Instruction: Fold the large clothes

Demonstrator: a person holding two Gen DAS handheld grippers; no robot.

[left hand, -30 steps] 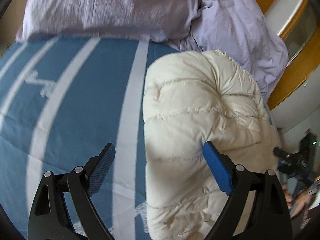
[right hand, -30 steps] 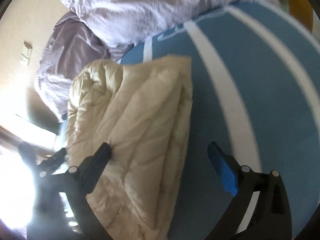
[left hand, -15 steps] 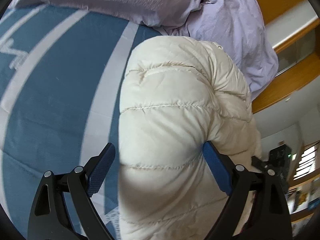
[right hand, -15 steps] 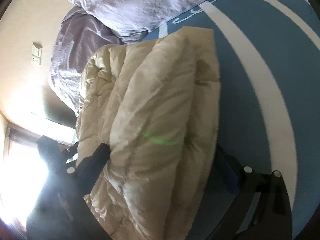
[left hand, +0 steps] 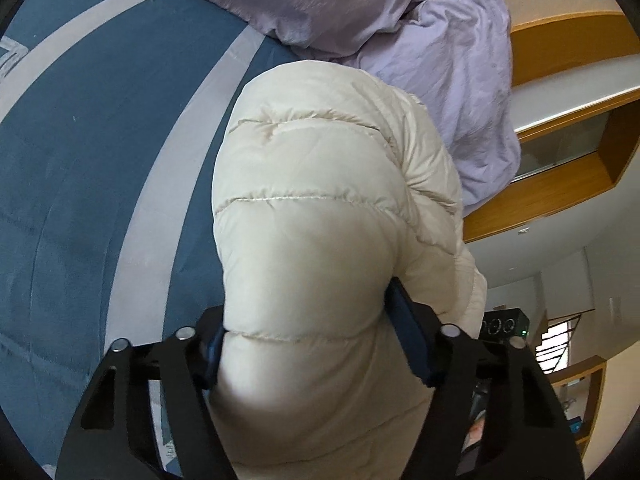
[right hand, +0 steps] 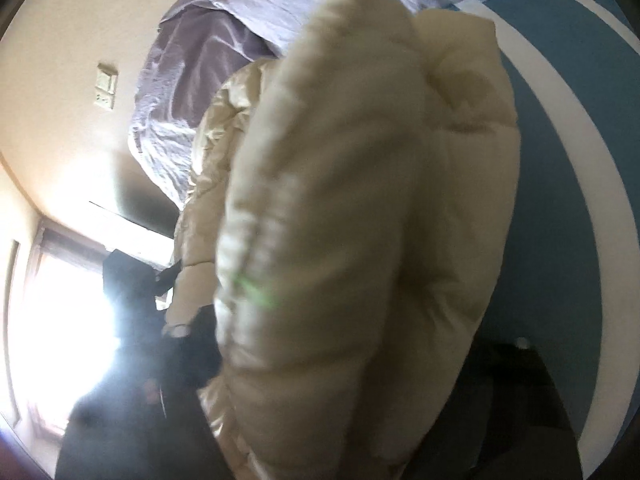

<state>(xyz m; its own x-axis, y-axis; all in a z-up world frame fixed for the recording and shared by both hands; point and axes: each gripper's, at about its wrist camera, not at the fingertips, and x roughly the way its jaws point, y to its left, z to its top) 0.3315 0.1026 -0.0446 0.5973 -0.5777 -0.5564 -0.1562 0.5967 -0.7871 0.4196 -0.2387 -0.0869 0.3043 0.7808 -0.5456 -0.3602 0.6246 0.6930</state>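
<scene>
A cream quilted puffer jacket (left hand: 320, 216) lies folded in a thick bundle on a blue bedspread (left hand: 80, 168) with pale stripes. My left gripper (left hand: 308, 344) has its blue-padded fingers on both sides of the bundle's near end and squeezes it. In the right wrist view the jacket (right hand: 360, 240) fills the middle, blurred and very close. My right gripper (right hand: 340, 360) straddles the bundle; its dark fingers (right hand: 516, 364) are mostly hidden behind the fabric, pressed against it.
Lilac pillows and rumpled bedding (left hand: 440, 52) lie at the head of the bed, just beyond the jacket. A wooden shelf unit (left hand: 568, 128) is on the wall to the right. A bright window (right hand: 48, 320) and a wall switch (right hand: 106, 86) show in the right wrist view.
Both grippers moved forward around the jacket bundle and closed in on it. The bundle now fills much more of both views and looks raised at the right gripper's end.
</scene>
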